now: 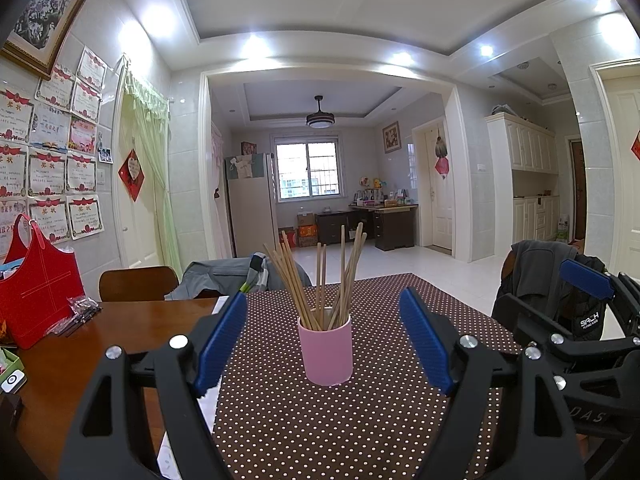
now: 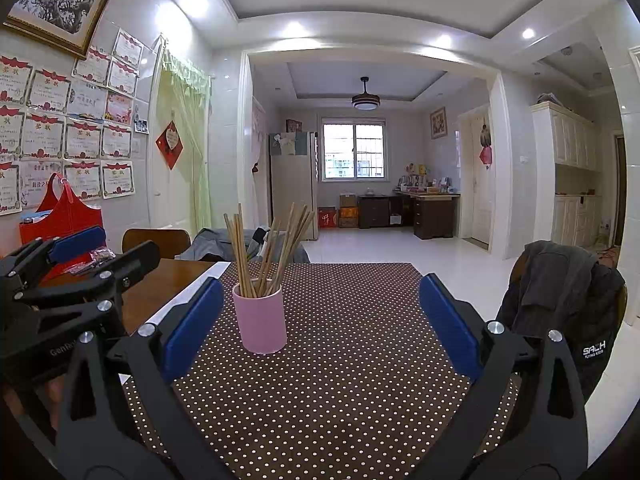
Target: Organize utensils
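A pink cup (image 1: 326, 354) stands upright on the brown polka-dot cloth (image 1: 340, 432) and holds several wooden chopsticks (image 1: 320, 280) that fan outward. My left gripper (image 1: 324, 308) is open and empty, its blue pads on either side of the cup, just short of it. In the right wrist view the cup (image 2: 262, 320) with its chopsticks (image 2: 266, 248) stands left of centre. My right gripper (image 2: 320, 292) is open and empty, the cup near its left pad. The right gripper also shows in the left wrist view (image 1: 580, 320), and the left gripper shows in the right wrist view (image 2: 80, 256).
The cloth (image 2: 352, 360) covers a wooden table (image 1: 108, 344). A red bag (image 1: 36, 288) and a small plastic packet (image 1: 80, 312) lie at the table's left. Chairs with clothing draped on them stand at the far side (image 1: 240, 276) and at the right (image 2: 560, 292).
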Available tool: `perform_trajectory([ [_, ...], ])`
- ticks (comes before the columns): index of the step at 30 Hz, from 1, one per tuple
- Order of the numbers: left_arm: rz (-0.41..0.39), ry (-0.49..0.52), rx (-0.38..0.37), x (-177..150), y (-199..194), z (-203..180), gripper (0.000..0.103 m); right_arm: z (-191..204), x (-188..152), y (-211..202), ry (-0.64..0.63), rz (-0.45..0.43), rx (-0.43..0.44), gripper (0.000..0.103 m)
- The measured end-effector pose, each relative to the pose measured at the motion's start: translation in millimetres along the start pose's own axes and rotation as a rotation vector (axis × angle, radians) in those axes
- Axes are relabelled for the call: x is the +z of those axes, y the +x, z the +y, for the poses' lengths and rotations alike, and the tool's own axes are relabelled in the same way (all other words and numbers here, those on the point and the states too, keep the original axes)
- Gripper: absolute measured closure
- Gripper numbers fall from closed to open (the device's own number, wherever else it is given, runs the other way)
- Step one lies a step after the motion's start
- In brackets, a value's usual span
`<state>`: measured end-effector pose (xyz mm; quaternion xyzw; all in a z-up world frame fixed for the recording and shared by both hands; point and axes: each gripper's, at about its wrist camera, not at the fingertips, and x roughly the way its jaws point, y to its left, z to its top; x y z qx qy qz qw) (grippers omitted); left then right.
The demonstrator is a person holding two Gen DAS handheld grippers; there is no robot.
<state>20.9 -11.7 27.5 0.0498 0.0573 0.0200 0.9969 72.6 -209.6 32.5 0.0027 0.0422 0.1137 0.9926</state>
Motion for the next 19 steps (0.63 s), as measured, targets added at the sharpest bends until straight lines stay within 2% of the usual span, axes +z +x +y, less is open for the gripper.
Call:
perform_trajectory([
  [10, 0.010, -0.003, 0.007, -0.2, 5.3, -0.1, 0.026, -1.0, -3.0, 4.9, 0.002, 0.018, 0.007, 0.007],
  [15, 0.042, 0.002, 0.009, -1.3, 19.1, -4.9, 0.026, -5.4, -2.9, 17.8, 0.004, 0.049, 0.014, 0.007],
  [19, 0.103, -0.002, -0.003, -5.1, 40.3, -4.9, 0.026, -10.7, -8.1, 37.0, 0.007, 0.104, 0.028, 0.007],
])
